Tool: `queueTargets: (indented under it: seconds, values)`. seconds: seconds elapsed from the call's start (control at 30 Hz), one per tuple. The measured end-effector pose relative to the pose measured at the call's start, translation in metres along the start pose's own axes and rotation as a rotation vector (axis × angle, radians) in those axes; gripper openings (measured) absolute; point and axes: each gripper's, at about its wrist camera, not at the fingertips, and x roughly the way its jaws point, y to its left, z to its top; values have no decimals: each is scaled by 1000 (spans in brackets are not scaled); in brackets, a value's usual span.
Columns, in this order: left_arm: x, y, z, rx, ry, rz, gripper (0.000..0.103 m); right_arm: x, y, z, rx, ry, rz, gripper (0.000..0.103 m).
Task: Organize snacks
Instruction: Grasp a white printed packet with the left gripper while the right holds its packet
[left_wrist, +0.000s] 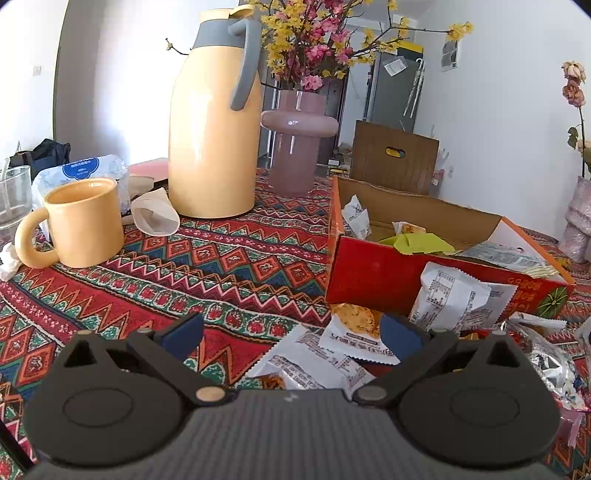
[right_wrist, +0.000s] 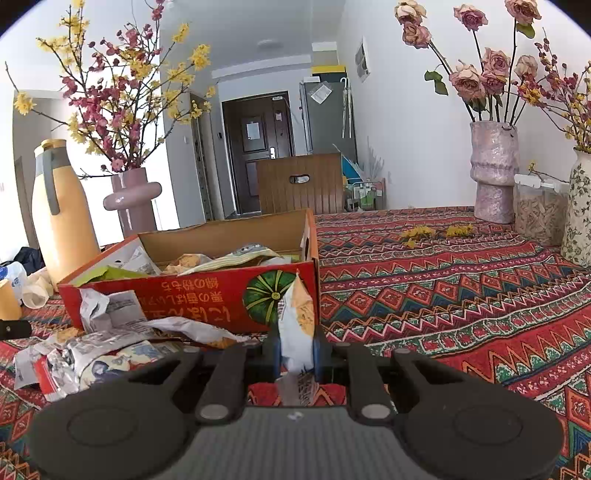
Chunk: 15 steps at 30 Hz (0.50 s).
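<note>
1. The task looks partly done. The red cardboard box (right_wrist: 221, 291) on the desk (right_wrist: 443, 295) already holds several packets, among them a green wrapper (left_wrist: 410, 243) and a striped packet (right_wrist: 236, 258) lying loose inside.
2. The right hand-held gripper (right_wrist: 295, 354) is pressed together on a snack packet (right_wrist: 299, 317), white and orange, standing upright between the pads just in front of the box's near wall and not yet in it.
3. The left hand-held gripper (left_wrist: 291, 332) is spread wide and holds nothing; it hangs low over the loose pile.
4. Still left: a heap of packets (right_wrist: 92, 350) on the desk at the foot of the box, including a cracker packet (left_wrist: 354, 321) and a white printed packet (left_wrist: 454, 295) leaning on the box wall.
5. Around: a yellow jug (left_wrist: 210, 129), a yellow mug (left_wrist: 85, 221), a pink vase (left_wrist: 295, 147) with blossom branches, a paper cup (left_wrist: 155, 214) on its side, and a rose vase (right_wrist: 493, 170) far right.
6. In the way, I judge, is only the box's near wall, which the held packet must clear; jug and mug stand well apart from the pile.
</note>
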Motion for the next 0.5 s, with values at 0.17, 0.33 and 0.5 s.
queueTargets:
  seconds: [0.17,0.33,0.5]
  values:
    - [-3,0,3,36,43,-7,103,-2,-2,-1,7,-10,8,15]
    - [-6,0,3,89,112,-24,103,-4,-5,-2,22,-17,13,15]
    - [5,-10,-5,158,203,-39,103,-5,-6,-2,32,-24,21,15]
